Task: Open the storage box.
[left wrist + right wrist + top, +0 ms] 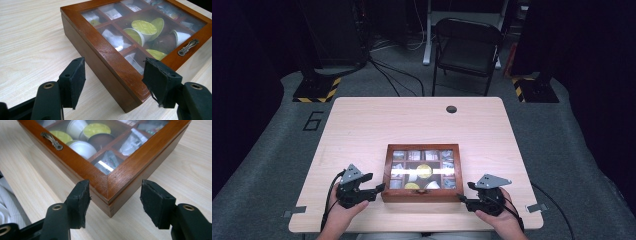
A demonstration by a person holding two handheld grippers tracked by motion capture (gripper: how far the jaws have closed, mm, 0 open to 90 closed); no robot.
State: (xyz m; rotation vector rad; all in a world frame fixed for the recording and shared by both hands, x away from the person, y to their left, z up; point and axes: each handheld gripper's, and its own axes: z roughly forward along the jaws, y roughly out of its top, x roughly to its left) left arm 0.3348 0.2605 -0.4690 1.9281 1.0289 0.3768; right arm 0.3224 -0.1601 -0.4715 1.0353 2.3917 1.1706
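Dark room w/ grey carpet, a folding chair (467,47) behind a pale wood table (377,125). On the table, near the person's edge and roughly centred, sits a flat wooden box (422,172) w/ a glass lid split into small compartments; green-topped and white cups plus packets show through the glass. A small metal handle (187,46) sits on the lid's front rail.

Left gripper (374,185) is held at the box's front left corner. In the left gripper view that corner sits between the two black jaws; the pads aren't pressing on the wood, gap visible on both sides, so it's open around the corner, not gripping.

Right gripper (466,192) is at the front right corner, just beside the box. In the right gripper view the corner points in between its jaws, which stand apart w/ clear gaps to the wood on each side. Open, nothing held. Box rests flat on the table, lid down.
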